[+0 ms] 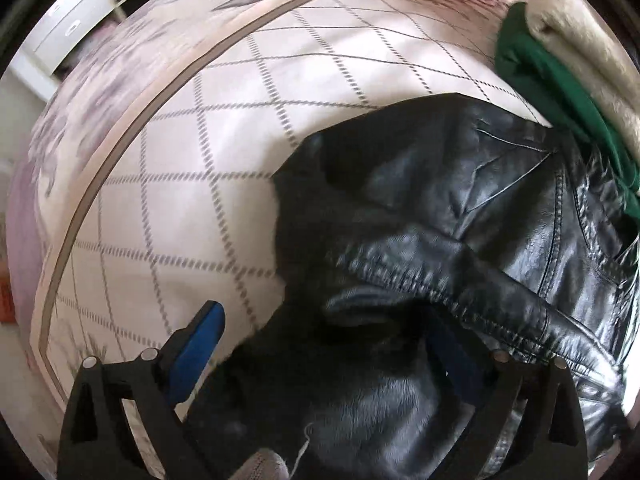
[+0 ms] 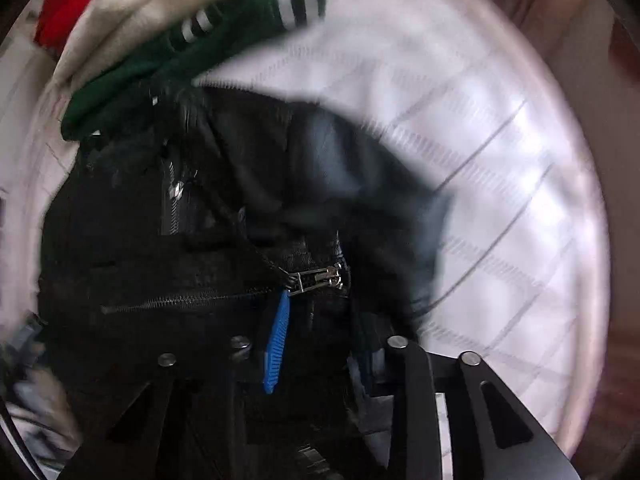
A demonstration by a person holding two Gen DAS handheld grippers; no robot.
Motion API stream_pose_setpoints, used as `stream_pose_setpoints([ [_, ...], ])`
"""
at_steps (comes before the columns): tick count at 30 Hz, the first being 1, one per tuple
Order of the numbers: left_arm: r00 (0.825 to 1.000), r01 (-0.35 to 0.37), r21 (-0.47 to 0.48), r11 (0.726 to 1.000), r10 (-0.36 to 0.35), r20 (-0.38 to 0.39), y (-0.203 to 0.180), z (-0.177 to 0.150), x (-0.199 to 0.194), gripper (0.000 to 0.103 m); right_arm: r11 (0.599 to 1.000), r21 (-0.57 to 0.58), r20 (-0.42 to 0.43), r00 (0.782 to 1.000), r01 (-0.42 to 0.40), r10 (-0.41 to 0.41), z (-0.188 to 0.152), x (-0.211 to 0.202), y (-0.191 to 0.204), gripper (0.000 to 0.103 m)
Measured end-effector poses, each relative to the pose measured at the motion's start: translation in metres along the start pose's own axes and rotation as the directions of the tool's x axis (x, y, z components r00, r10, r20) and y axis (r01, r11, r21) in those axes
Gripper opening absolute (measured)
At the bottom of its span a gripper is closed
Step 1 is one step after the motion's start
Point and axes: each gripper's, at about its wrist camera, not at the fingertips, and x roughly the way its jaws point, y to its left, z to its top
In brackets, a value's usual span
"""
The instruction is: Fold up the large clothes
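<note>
A black leather jacket (image 1: 472,216) with a fuzzy dark lining lies bunched on a bed with a pale quilted cover (image 1: 248,128). My left gripper (image 1: 324,344) has its jaws wide apart, and jacket fabric fills the gap between the blue pads (image 1: 200,340). In the right wrist view the jacket (image 2: 192,264) shows its zips and a metal zip pull (image 2: 316,280). My right gripper (image 2: 320,340) has its blue pads (image 2: 276,344) close together on a fold of the jacket by that zip. The view is blurred.
A green garment (image 1: 560,92) with striped cuffs (image 2: 296,0) lies against the jacket's far edge, under a beige fleece (image 1: 588,40) and something red (image 2: 68,4). The bed's patterned border (image 1: 100,92) curves left; white drawers (image 1: 68,32) stand beyond.
</note>
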Motion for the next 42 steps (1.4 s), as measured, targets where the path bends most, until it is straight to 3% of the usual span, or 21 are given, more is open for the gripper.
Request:
stream_pose_setpoints([
  [2, 1.000, -0.006, 0.029, 1.000, 0.005, 0.005, -0.007, 0.002, 0.002, 0.103, 0.996, -0.048, 0.087, 0.993, 0.080, -0.076, 0.000, -0.012, 0.011, 0.028],
  [3, 1.000, -0.010, 0.035, 0.999, 0.010, 0.007, -0.009, 0.002, 0.001, 0.103, 0.993, -0.063, 0.081, 0.992, 0.102, -0.097, 0.000, -0.008, 0.014, 0.028],
  [5, 1.000, -0.013, 0.039, 0.999, 0.013, 0.012, -0.010, -0.001, -0.006, 0.103, 0.989, -0.098, -0.055, 0.992, 0.108, -0.114, 0.003, 0.021, 0.018, 0.030],
  [8, 1.000, 0.018, 0.018, 1.000, -0.018, 0.019, -0.005, -0.008, -0.026, 0.103, 0.997, 0.053, -0.101, 0.993, -0.048, 0.054, 0.015, 0.011, -0.011, 0.035],
  [10, 0.999, 0.032, 0.010, 0.999, -0.032, 0.043, -0.001, -0.022, -0.044, 0.103, 0.986, 0.121, -0.096, 0.988, -0.111, 0.123, 0.016, -0.003, -0.032, 0.049],
  [12, 0.998, 0.035, 0.003, 0.999, -0.035, 0.053, 0.001, -0.037, -0.056, 0.103, 0.973, 0.188, -0.083, 0.985, -0.136, 0.154, 0.011, -0.012, -0.057, 0.079],
  [13, 0.998, 0.033, -0.001, 0.999, -0.033, 0.048, 0.000, -0.044, -0.057, 0.103, 0.963, 0.218, -0.091, 0.979, -0.159, 0.182, 0.007, -0.009, -0.068, 0.080],
  [16, 1.000, 0.022, 0.000, 1.000, -0.022, -0.011, -0.005, -0.060, -0.041, 0.103, 0.925, 0.302, -0.162, 0.943, -0.231, 0.289, -0.005, 0.020, -0.093, 0.080],
  [18, 0.997, 0.044, -0.009, 0.999, -0.044, -0.057, -0.004, -0.064, -0.022, 0.103, 0.858, 0.384, -0.193, 0.879, -0.341, 0.436, -0.011, 0.046, -0.099, 0.080],
  [20, 0.995, 0.069, -0.004, 0.998, -0.069, -0.073, -0.006, -0.061, -0.010, 0.103, 0.853, 0.389, -0.168, 0.883, -0.349, 0.438, -0.009, 0.052, -0.093, 0.079],
  [22, 0.995, 0.073, 0.030, 0.997, -0.071, -0.064, -0.011, -0.056, -0.007, 0.103, 0.852, 0.394, -0.156, 0.889, -0.343, 0.430, -0.014, 0.055, -0.085, 0.060],
  [23, 0.996, 0.070, 0.051, 0.996, -0.067, -0.053, -0.012, -0.052, -0.005, 0.103, 0.830, 0.422, -0.147, 0.875, -0.366, 0.461, -0.017, 0.055, -0.083, 0.047],
  [24, 0.997, 0.068, 0.078, 0.995, -0.066, -0.035, -0.014, -0.049, -0.007, 0.103, 0.813, 0.446, -0.139, 0.869, -0.374, 0.475, -0.021, 0.053, -0.086, 0.041],
  [28, 0.997, 0.072, 0.147, 0.986, -0.070, -0.022, -0.014, -0.025, -0.002, 0.103, 0.692, 0.603, -0.084, 0.832, -0.396, 0.549, -0.057, 0.055, -0.087, 0.036],
  [30, 0.998, 0.066, 0.201, 0.977, -0.066, -0.008, -0.017, -0.006, 0.001, 0.103, 0.661, 0.638, -0.078, 0.821, -0.394, 0.565, -0.069, 0.054, -0.082, 0.035],
  [35, 0.997, 0.061, 0.337, 0.940, -0.076, 0.032, -0.030, 0.034, 0.006, 0.103, 0.571, 0.729, -0.107, 0.762, -0.377, 0.639, -0.108, 0.054, -0.042, 0.035],
  [37, 0.996, 0.040, 0.363, 0.931, -0.064, 0.055, -0.035, 0.044, -0.002, 0.103, 0.601, 0.710, -0.154, 0.753, -0.366, 0.640, -0.118, 0.055, -0.013, 0.037],
  [38, 0.995, 0.025, 0.373, 0.927, -0.060, 0.084, -0.037, 0.044, -0.013, 0.103, 0.652, 0.671, -0.200, 0.762, -0.352, 0.617, -0.123, 0.051, 0.001, 0.042],
  [39, 0.993, 0.024, 0.382, 0.924, -0.067, 0.100, -0.039, 0.042, -0.022, 0.103, 0.693, 0.636, -0.232, 0.773, -0.339, 0.591, -0.124, 0.048, 0.008, 0.050],
  [41, 0.988, 0.019, 0.397, 0.918, -0.077, 0.130, -0.041, 0.028, -0.051, 0.103, 0.816, 0.504, -0.310, 0.823, -0.284, 0.477, -0.121, 0.031, 0.022, 0.056],
  [42, 0.987, 0.009, 0.400, 0.917, -0.074, 0.146, -0.039, 0.021, -0.061, 0.103, 0.838, 0.472, -0.311, 0.838, -0.274, 0.449, -0.119, 0.024, 0.023, 0.056],
])
